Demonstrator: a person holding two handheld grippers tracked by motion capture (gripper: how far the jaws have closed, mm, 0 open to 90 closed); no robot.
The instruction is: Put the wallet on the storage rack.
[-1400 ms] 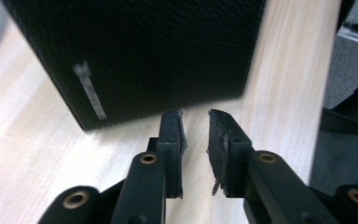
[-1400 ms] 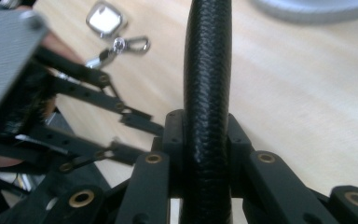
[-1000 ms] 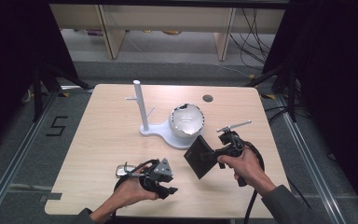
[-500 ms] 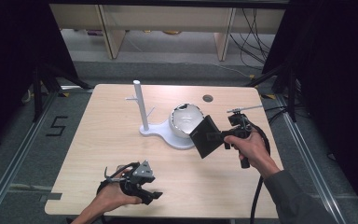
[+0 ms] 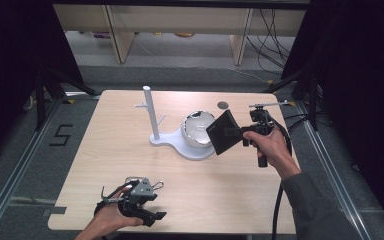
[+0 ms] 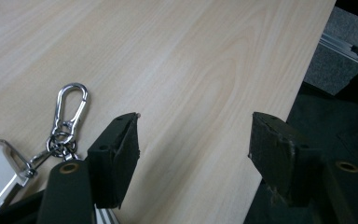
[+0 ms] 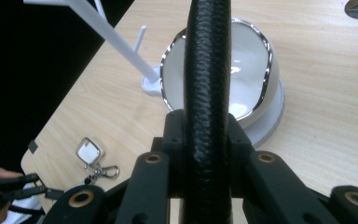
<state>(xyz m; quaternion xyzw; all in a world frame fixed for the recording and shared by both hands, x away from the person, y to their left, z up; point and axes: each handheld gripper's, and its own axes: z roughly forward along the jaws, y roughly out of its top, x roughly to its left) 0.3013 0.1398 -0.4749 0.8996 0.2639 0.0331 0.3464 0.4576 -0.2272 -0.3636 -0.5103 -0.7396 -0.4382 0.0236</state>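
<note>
Lifted toward the white bowl (image 5: pixel 198 128), the flat black textured wallet (image 5: pixel 224 131) sits clamped in the right hand-held gripper (image 5: pixel 240 131).

Black wallet (image 5: pixel 225 132) edge-up, clamped above bowl (image 5: pixel 198 128).

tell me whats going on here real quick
A person works at a wooden table with a gripper in each hand. The right gripper is shut on a black wallet, held up beside a white bowl on a stand. The left gripper, its jaws just opened with nothing between them, sits by a keychain lying on the table.
</note>
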